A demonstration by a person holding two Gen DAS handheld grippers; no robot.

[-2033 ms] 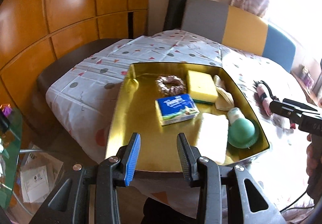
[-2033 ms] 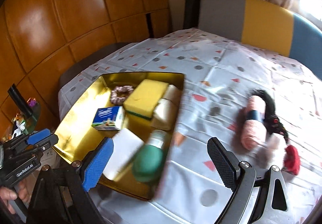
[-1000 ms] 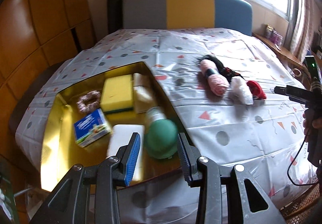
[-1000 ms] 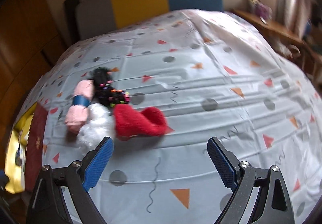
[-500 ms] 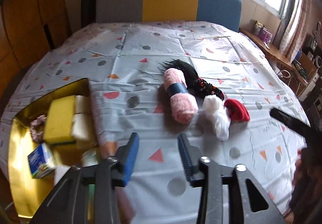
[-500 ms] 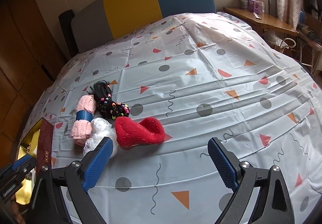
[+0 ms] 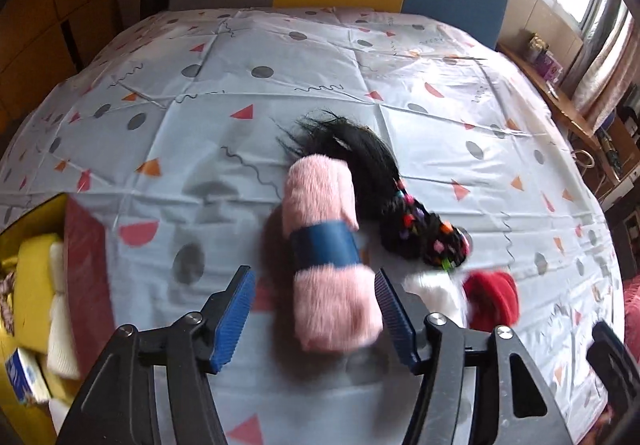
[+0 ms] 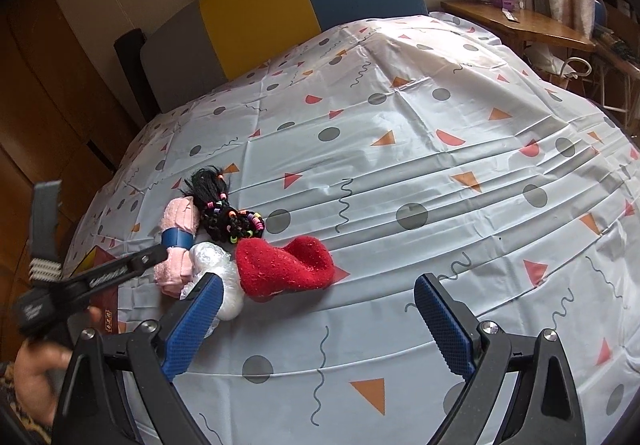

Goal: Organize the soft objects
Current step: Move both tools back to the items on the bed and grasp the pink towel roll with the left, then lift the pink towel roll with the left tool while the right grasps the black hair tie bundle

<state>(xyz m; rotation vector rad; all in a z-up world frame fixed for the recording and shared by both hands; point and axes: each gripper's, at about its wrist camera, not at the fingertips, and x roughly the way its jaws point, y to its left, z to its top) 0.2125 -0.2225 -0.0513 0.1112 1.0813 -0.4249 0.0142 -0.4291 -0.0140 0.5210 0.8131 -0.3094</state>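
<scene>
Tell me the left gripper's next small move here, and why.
Probably lower the left gripper a little further and close it on the pink rolled towel. Its jaws are opening and already straddle the near end of the towel, with a gap on the left side, so nothing is gripped yet. The towel lies loose on the tablecloth, outside the gold tray that already holds other soft things.

- No text is reading clearly anywhere.
- White lettering is running along the black body of the left gripper (image 8: 159, 254), too blurred to make out; its jaws are opening with the pink roll (image 7: 328, 285) between them.
- Small gold marks are showing on the red side of the box (image 8: 107, 303) at the bed's left edge, too small to read.
- White print is showing on the blue tissue pack (image 7: 18, 381) inside that box, blurred.
</scene>
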